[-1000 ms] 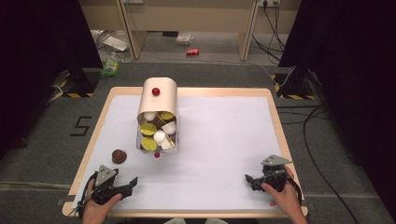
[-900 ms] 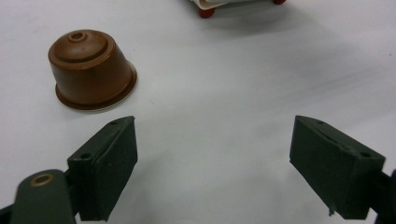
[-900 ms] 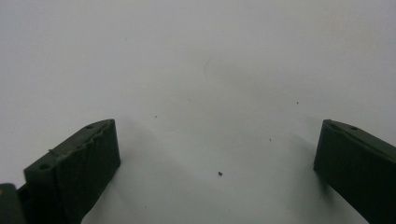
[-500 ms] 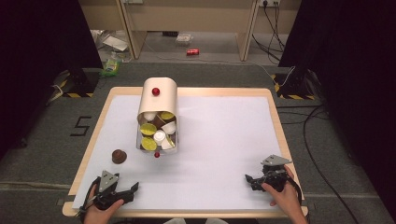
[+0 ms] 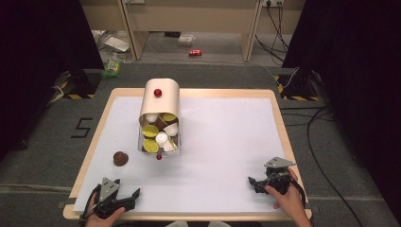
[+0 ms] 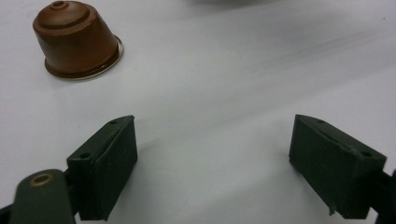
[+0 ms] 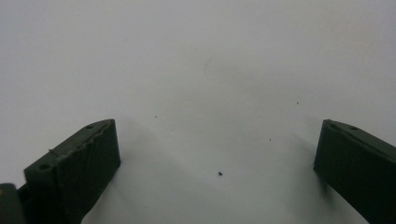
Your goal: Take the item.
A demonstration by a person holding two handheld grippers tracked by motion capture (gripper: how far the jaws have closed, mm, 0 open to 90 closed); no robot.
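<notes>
Both grippers rest near the front edge of the white table surface (image 5: 227, 137), jaws spread apart and holding nothing: the left gripper (image 5: 124, 201) at the front left, the right gripper (image 5: 257, 183) at the front right. Nearest the left gripper is a small brown plastic coffee capsule (image 6: 77, 41), standing rim-down, domed end up, alone on the table to the left of the tipped beige cylindrical container (image 5: 161, 99) and clear of the yellow, white and brown capsules spilling from its mouth. Judged by its build, the capsule is light and fairly stiff, with a smooth tapered wall that may slip upward out of a pinch, and a thin foil rim liable to deform. Recommended hold: opposite sides of the lower wall, just above the rim, with moderate pressure.
</notes>
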